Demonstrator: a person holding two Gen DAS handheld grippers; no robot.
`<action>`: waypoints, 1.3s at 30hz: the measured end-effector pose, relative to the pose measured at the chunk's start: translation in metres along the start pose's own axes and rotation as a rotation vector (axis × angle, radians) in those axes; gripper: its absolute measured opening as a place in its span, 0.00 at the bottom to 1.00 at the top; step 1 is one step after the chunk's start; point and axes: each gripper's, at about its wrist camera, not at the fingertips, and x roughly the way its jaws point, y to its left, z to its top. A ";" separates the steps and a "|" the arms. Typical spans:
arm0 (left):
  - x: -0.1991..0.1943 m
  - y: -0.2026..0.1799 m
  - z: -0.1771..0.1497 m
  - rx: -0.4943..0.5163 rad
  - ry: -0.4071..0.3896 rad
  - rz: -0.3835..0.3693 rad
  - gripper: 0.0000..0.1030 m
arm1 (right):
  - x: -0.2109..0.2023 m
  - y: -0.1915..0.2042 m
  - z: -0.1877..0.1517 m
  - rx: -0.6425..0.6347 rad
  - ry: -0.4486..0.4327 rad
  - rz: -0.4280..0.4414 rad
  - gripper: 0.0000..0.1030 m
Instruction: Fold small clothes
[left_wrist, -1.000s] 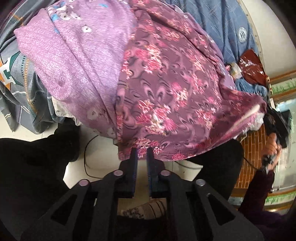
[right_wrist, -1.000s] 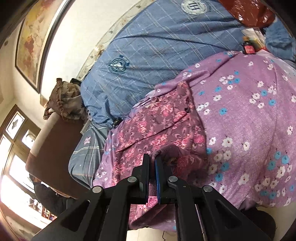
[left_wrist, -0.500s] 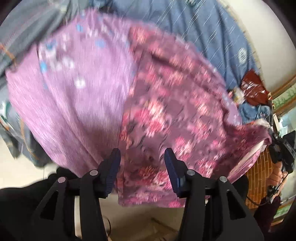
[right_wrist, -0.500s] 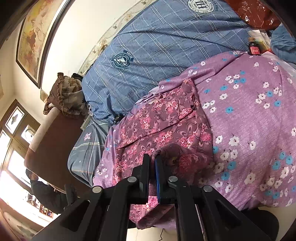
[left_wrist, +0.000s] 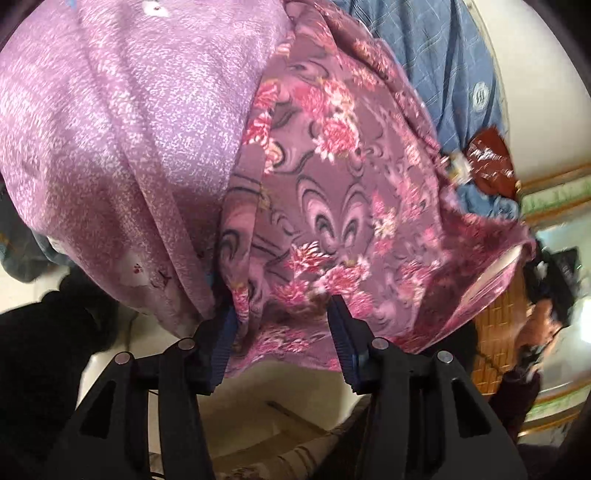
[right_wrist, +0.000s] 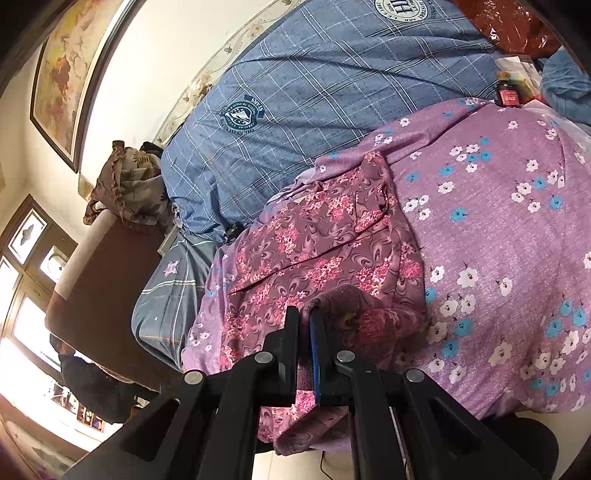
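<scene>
A small maroon garment with pink flowers (left_wrist: 332, 206) lies on a purple flowered sheet (left_wrist: 129, 129) that hangs over the bed edge. My left gripper (left_wrist: 282, 314) is open, its jaws on either side of the garment's hanging hem. In the right wrist view the same garment (right_wrist: 314, 254) lies spread on the sheet (right_wrist: 498, 240). My right gripper (right_wrist: 303, 332) is shut on a bunched fold of the garment at its near edge.
A blue plaid quilt (right_wrist: 314, 92) covers the bed behind the garment. A red bag (left_wrist: 491, 166) and small bottles (right_wrist: 508, 94) lie near the far side. A brown headboard (right_wrist: 99, 295) stands at left. A person (left_wrist: 535, 332) is at right, pale floor below.
My left gripper has opened from shut and moved in close, so its jaws now straddle the garment's hem. The right gripper stays shut on the fold and has barely moved.
</scene>
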 end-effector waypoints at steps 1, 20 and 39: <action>0.001 0.004 0.001 -0.017 0.004 0.002 0.45 | 0.001 0.000 -0.001 0.001 0.003 0.001 0.05; 0.020 0.002 0.002 -0.017 -0.015 0.050 0.18 | 0.006 -0.001 -0.009 0.009 0.020 -0.006 0.05; -0.079 -0.052 0.039 0.122 -0.186 -0.240 0.03 | -0.021 0.015 0.043 -0.057 -0.090 0.013 0.05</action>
